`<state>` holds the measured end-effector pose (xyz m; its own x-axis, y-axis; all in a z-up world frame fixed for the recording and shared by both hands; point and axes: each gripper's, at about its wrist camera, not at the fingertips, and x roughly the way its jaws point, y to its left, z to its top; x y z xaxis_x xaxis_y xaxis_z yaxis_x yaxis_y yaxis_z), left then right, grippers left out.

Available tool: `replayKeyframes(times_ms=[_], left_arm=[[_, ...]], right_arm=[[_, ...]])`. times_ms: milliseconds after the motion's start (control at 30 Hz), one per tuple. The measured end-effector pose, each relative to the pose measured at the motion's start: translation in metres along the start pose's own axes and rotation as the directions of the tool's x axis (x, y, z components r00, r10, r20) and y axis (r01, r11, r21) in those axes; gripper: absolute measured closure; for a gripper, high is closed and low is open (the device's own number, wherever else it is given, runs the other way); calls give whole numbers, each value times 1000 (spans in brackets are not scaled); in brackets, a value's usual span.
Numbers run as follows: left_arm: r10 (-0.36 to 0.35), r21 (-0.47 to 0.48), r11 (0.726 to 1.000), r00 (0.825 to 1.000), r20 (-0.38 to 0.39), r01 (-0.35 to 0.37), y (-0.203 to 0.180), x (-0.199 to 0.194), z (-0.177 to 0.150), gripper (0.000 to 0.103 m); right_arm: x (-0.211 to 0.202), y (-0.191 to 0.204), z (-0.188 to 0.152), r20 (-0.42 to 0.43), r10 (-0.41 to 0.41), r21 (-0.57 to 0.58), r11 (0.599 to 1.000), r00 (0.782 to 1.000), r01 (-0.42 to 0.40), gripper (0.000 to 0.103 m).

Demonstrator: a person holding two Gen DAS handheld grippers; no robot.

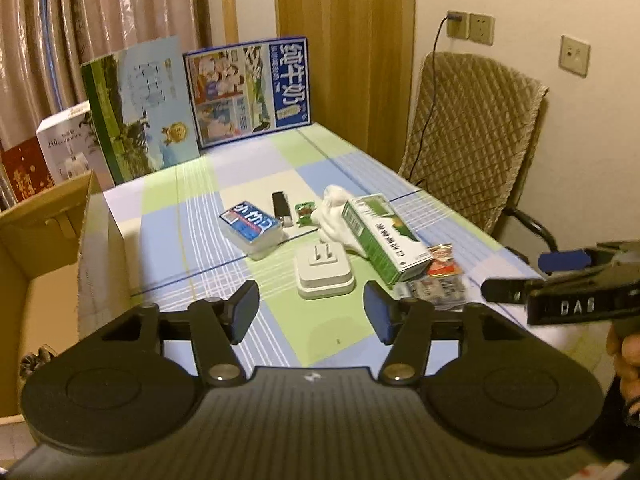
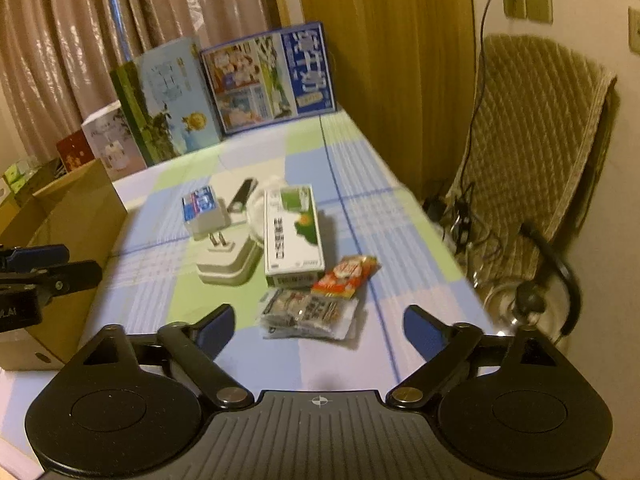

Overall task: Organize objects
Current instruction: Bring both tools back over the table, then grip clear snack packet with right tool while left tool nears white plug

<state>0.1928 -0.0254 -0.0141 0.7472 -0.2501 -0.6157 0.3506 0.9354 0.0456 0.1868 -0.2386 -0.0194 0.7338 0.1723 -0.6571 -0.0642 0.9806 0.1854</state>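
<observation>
Both tools hang above the near edge of the checked worktop (image 1: 192, 184), fingers spread apart and empty: the left tool (image 1: 311, 308) and the right tool (image 2: 318, 326). The clutter lies mid-worktop. A white plug adapter (image 1: 324, 272) sits prongs up, just beside a green-and-white carton (image 1: 382, 236) lying flat. Behind the adapter are a blue-labelled pack (image 1: 250, 226), a black lighter (image 1: 281, 207) and what looks like crumpled white tissue (image 1: 334, 208). Nearest the right tool, a red snack packet (image 2: 346, 276) overlaps a clear sachet bundle (image 2: 308, 314). An open cardboard box (image 2: 76, 208) stands left of the worktop.
</observation>
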Motion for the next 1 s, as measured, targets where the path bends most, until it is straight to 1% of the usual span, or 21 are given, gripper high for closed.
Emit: replayKeyframes(times_ms=[100, 167, 233, 300, 400, 500, 667, 833, 933, 1000], left_arm=[[-2, 10, 1000, 1000, -4, 2, 2, 15, 2, 47], [3, 12, 1000, 1000, -8, -3, 5, 26, 2, 44], [6, -7, 1000, 1000, -11, -6, 9, 34, 1, 37], [6, -33, 999, 1000, -21, -7, 14, 41, -3, 33], [-3, -63, 998, 999, -51, 0, 18, 51, -8, 30], [-7, -72, 997, 998, -62, 3, 18, 56, -12, 26], [-17, -86, 996, 997, -72, 10, 20, 61, -15, 25], [-19, -96, 995, 996, -82, 11, 21, 63, -17, 24], [-21, -107, 994, 996, -84, 12, 22, 63, -17, 23], [-22, -105, 994, 996, -83, 13, 22, 63, -17, 22]], right_arm=[[18, 5, -2, -20, 6, 16, 1000, 1000, -6, 9], [29, 10, -4, -27, -2, 10, 1000, 1000, 2, 6], [40, 13, -5, -32, -8, 7, 1000, 999, 8, 5], [51, 16, -7, -41, -13, 7, 1000, 999, 13, 4], [65, 18, -9, -48, -30, 12, 999, 998, 30, 4], [79, 21, -8, -55, -49, 24, 998, 997, 51, 4], [96, 26, -8, -71, -88, 31, 995, 994, 91, 3], [106, 32, -10, -81, -118, -3, 993, 990, 118, 3], [110, 35, -12, -72, -135, -23, 991, 988, 133, 4], [111, 36, -13, -68, -153, -42, 988, 986, 150, 15]])
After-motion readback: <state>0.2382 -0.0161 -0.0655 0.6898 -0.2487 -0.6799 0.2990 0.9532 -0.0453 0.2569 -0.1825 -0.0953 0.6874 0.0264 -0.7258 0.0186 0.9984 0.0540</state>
